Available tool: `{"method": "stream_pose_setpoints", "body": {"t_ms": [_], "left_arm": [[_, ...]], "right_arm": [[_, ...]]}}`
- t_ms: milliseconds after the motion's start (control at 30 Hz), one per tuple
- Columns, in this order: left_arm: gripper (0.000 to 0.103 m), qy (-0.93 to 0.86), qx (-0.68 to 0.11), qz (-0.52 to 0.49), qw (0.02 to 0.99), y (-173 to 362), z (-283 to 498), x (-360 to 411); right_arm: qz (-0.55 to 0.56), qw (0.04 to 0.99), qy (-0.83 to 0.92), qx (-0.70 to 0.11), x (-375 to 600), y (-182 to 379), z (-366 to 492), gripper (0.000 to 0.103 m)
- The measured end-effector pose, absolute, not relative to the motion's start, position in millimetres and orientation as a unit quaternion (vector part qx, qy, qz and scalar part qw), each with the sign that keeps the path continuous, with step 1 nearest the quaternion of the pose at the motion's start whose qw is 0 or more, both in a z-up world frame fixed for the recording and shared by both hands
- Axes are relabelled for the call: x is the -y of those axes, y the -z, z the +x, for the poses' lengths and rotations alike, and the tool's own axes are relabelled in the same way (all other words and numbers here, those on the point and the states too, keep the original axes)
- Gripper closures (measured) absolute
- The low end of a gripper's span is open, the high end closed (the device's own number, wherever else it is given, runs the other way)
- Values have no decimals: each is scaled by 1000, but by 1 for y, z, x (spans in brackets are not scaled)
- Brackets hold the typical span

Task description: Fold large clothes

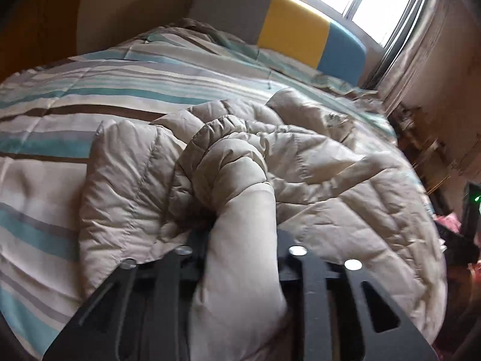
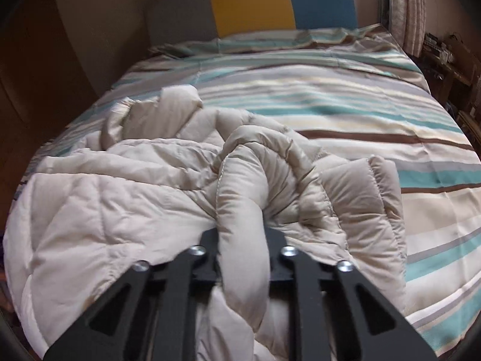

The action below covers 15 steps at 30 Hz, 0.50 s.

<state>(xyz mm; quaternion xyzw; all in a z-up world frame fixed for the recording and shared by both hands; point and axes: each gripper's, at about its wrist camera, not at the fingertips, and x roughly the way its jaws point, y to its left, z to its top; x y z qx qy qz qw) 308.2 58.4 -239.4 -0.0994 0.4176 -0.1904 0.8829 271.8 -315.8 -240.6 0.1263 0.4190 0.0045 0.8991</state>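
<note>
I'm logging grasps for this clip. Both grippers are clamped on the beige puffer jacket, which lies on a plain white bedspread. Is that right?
Not quite: the bedspread is striped in teal, brown, grey and cream, not plain white, as the right wrist view shows. The rest holds: the left gripper and right gripper are each clamped on a fold of the jacket lying on it.

I look for words, numbers and signs in both camera views, and I find none that I can read. The puffy beige coat (image 1: pixel 300 180) has no tag or brand that I can see. The striped bed cover (image 2: pixel 330 105) has only stripes. The headboard (image 2: pixel 255 3) has plain blocks of grey, yellow and blue, with no letters.
</note>
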Motion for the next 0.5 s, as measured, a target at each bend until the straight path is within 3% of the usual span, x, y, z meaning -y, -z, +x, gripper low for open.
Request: {"method": "stream_pose_setpoints", "body": {"t_ms": [267,500], "left_arm": [[91,166,-303,-158,925,179,293,-74],[91,144,-252,-129,948,132,322,-60]], "right_arm": [[154,934,1,-323,331,177,260,96],[146,944,10,-295,337,150,298,96]]}}
